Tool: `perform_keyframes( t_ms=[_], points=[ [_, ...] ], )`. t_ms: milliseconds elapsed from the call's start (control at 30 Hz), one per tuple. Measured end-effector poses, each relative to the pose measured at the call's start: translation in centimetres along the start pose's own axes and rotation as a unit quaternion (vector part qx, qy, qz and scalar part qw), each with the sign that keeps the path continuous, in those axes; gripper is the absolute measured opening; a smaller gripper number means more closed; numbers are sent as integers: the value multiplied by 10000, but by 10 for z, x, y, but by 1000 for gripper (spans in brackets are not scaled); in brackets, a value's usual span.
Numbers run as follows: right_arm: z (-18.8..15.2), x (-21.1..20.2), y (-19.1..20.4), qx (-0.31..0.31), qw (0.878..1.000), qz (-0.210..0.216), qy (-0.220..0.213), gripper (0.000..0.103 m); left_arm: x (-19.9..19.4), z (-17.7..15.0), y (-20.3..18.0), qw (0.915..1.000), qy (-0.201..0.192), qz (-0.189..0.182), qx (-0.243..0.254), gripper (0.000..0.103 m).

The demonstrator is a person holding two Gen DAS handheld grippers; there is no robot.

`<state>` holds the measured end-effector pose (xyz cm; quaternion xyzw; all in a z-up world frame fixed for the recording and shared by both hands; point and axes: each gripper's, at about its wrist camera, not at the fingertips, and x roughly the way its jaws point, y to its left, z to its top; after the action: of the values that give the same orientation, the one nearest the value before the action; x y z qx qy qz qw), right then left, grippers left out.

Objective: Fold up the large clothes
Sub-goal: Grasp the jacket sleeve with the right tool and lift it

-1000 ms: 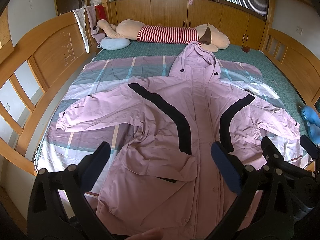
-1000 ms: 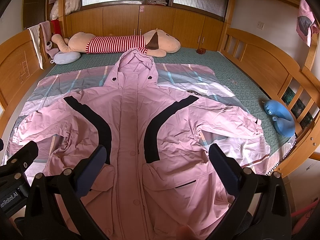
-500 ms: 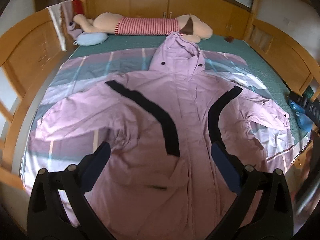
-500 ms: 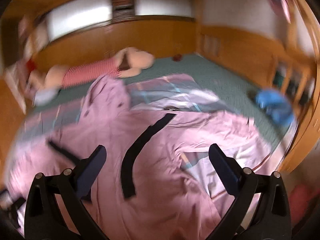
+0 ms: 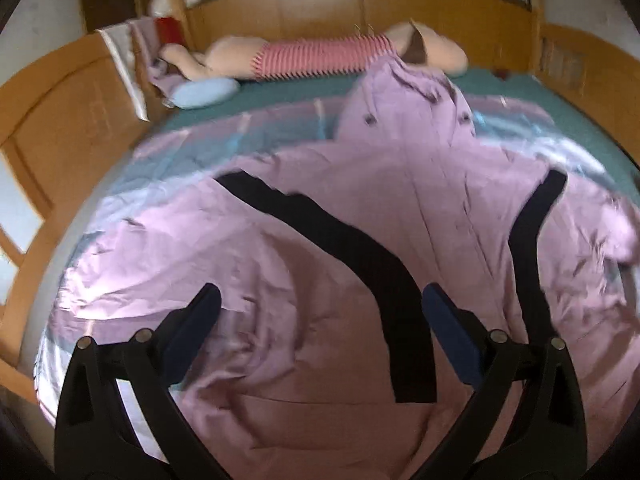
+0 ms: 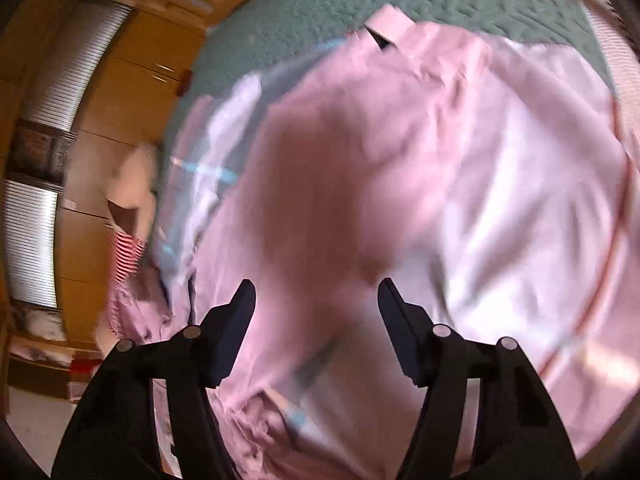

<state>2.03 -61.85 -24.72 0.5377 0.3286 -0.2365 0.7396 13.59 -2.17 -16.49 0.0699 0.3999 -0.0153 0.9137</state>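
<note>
A large pink hooded jacket with two black stripes lies spread face up on the bed, hood toward the headboard. My left gripper is open and empty, low over the jacket's left front near the left sleeve. My right gripper is open and empty, close above the jacket's right sleeve, whose cuff lies on the green mattress. The right wrist view is blurred and rolled sideways.
A striped sheet lies under the jacket on a green mattress. A long plush toy in a red striped shirt and a blue pillow lie by the headboard. Wooden bed rails stand on both sides.
Both grippers have dropped closer to the jacket. The right gripper has swung right and rolled over the right sleeve. The left gripper has moved forward over the left front.
</note>
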Motion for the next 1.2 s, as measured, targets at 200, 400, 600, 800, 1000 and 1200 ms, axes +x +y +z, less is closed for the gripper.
perform_keyframes(
  t_ms=[200, 400, 600, 800, 1000, 1200],
  points=[
    [19, 22, -36, 537, 9978, 366, 141, 58, 31, -1, -9, 9938, 489, -808, -589, 101],
    [16, -10, -52, 1031, 9938, -86, -417, 79, 26, 2, -20, 9929, 382, -939, -614, 101],
    [19, -12, -33, 93, 9979, -231, -606, 18, 38, -5, -34, 9938, 669, -880, -141, 101],
    [-11, -85, 39, -1252, 9723, 405, -1930, 3, 50, -4, -25, 9936, 871, -688, -194, 101],
    [-130, -131, 163, -3815, 8906, 1928, -1554, 2, 49, 7, 6, 9947, 782, -382, -544, 101],
    [-276, -98, 216, -5904, 7765, 2182, 308, 2, 60, 9, 33, 9886, 990, -438, -1048, 101]
  ],
)
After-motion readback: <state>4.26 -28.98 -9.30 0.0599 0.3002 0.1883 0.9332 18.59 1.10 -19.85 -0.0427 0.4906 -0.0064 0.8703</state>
